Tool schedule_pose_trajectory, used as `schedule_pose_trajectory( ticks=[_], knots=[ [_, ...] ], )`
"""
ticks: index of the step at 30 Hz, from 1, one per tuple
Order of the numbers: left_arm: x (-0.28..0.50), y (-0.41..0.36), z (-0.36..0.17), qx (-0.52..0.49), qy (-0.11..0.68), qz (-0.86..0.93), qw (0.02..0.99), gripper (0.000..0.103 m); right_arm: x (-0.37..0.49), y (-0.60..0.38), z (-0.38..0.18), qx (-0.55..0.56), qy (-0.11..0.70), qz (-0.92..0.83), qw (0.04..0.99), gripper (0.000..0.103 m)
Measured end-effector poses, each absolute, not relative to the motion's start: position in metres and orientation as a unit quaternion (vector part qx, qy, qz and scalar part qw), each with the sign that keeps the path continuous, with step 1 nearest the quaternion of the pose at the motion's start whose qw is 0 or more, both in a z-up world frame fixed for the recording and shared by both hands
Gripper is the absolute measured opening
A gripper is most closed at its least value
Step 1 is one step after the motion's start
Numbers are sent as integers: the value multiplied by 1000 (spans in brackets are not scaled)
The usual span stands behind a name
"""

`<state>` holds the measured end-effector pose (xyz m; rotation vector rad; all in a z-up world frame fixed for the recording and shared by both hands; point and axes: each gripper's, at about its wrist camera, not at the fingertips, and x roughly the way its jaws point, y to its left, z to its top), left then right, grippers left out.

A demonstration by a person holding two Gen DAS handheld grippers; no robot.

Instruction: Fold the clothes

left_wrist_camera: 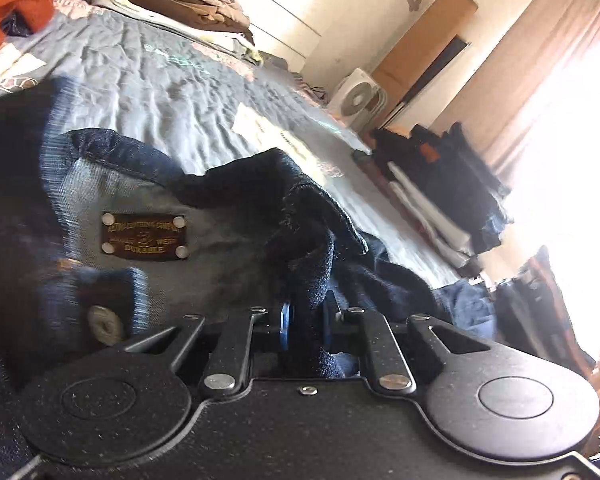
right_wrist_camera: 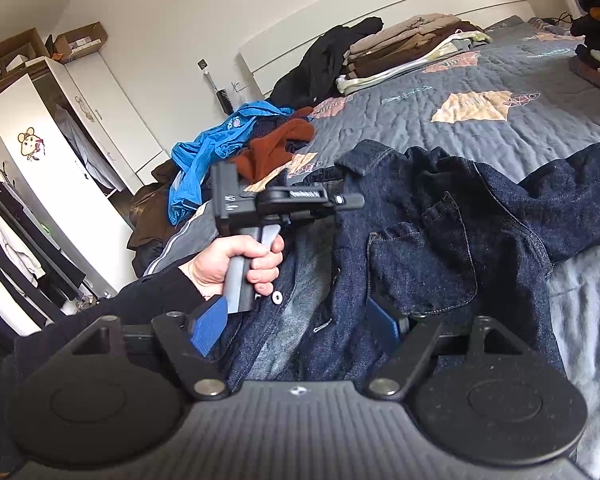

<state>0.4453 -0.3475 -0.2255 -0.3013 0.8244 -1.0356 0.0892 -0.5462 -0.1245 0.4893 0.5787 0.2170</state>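
Bright daylight pours in from the window (left_wrist_camera: pixel 572 152) in the left wrist view and washes that side out to plain white. The near edge of the denim jacket (left_wrist_camera: pixel 60 184) is smeared with blur there. The right wrist view is evenly lit and sharp. Both pictures bend round at the edges.

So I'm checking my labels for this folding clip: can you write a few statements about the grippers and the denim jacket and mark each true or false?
1. The left gripper is shut on the denim jacket. True.
2. The right gripper is clamped on a sleeve. False: its jaws stand wide apart over the jacket.
3. The jacket lies on a grey quilt. True.
4. The orange garment sits folded on the brown stack. False: it lies crumpled beside the blue garment.
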Motion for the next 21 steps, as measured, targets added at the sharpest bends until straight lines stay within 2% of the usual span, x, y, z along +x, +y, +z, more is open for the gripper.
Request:
schedule_pose_trajectory(
  ticks=[2,3,5,9,10,11,12,13,16,21],
  knots=[
    [453,-351,-234,-119,418,-449,781,34,89,-546,-125,239,283,106,923,76],
    [456,-352,-239,-109,434,-435,781,46,89,-546,-125,239,283,106,923,76],
    [457,-354,-248,-98,442,-433,780,47,89,-545,-125,238,284,107,923,76],
    [455,-370,-252,-86,435,-435,784,68,89,-545,-124,241,282,110,922,76],
    [454,-374,-251,-84,427,-434,789,68,90,-545,-124,241,282,110,922,76],
    [454,-378,-250,-84,420,-432,794,66,90,-544,-124,240,283,110,922,76],
    [454,-381,-250,-91,415,-422,800,55,91,-544,-125,239,284,110,922,76],
    [455,-383,-250,-98,411,-414,806,35,91,-543,-125,238,285,110,922,76],
    [450,-381,-245,-85,396,-419,812,20,92,-544,-126,240,286,110,921,76],
    [425,-374,-209,9,336,-409,848,17,91,-545,-127,245,285,112,920,76]
  ],
)
